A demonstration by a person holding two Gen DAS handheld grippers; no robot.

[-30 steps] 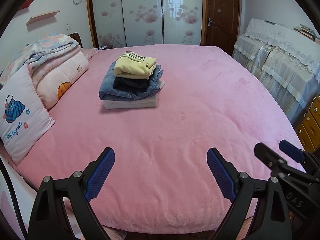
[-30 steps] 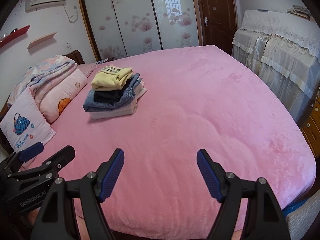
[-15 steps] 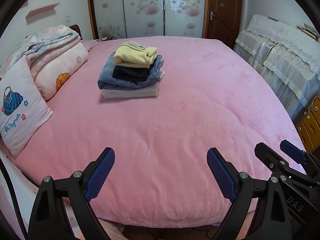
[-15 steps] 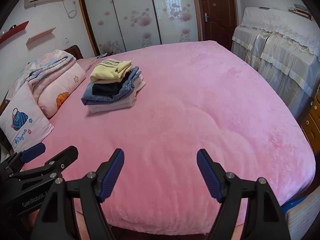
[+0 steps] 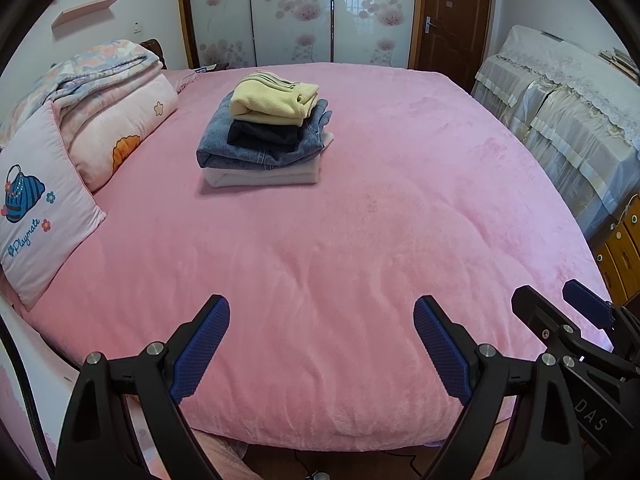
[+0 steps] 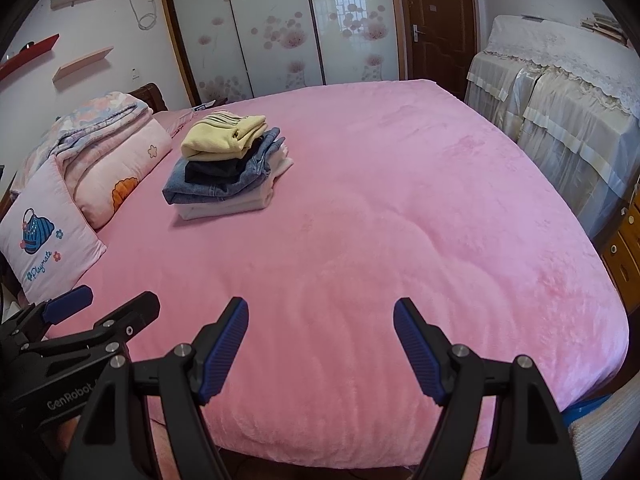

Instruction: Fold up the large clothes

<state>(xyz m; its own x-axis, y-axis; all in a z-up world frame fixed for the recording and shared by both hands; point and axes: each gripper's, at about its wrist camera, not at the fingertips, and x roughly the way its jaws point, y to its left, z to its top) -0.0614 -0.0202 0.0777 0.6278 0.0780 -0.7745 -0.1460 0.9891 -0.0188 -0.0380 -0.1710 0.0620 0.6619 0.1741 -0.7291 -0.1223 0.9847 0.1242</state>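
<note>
A stack of folded clothes (image 5: 266, 132) lies on the pink bed (image 5: 360, 240) at the far left: a yellow top, a dark garment, blue jeans and a white piece at the bottom. It also shows in the right wrist view (image 6: 228, 168). My left gripper (image 5: 322, 332) is open and empty above the bed's near edge. My right gripper (image 6: 320, 332) is open and empty beside it, also over the near edge (image 6: 360, 420). Each gripper shows at the side of the other's view. No loose garment is in view.
Pillows and a folded quilt (image 5: 92, 120) lie along the bed's left side. Lace-covered furniture (image 5: 568, 120) stands on the right, with a wooden drawer cabinet (image 5: 620, 248) near it. Sliding wardrobe doors (image 5: 296, 12) and a brown door (image 5: 452, 20) are behind the bed.
Both grippers have pulled back and tilted down a little, so the bed's near edge and the floor below it now show. Their jaws stay open. The stack has not moved.
</note>
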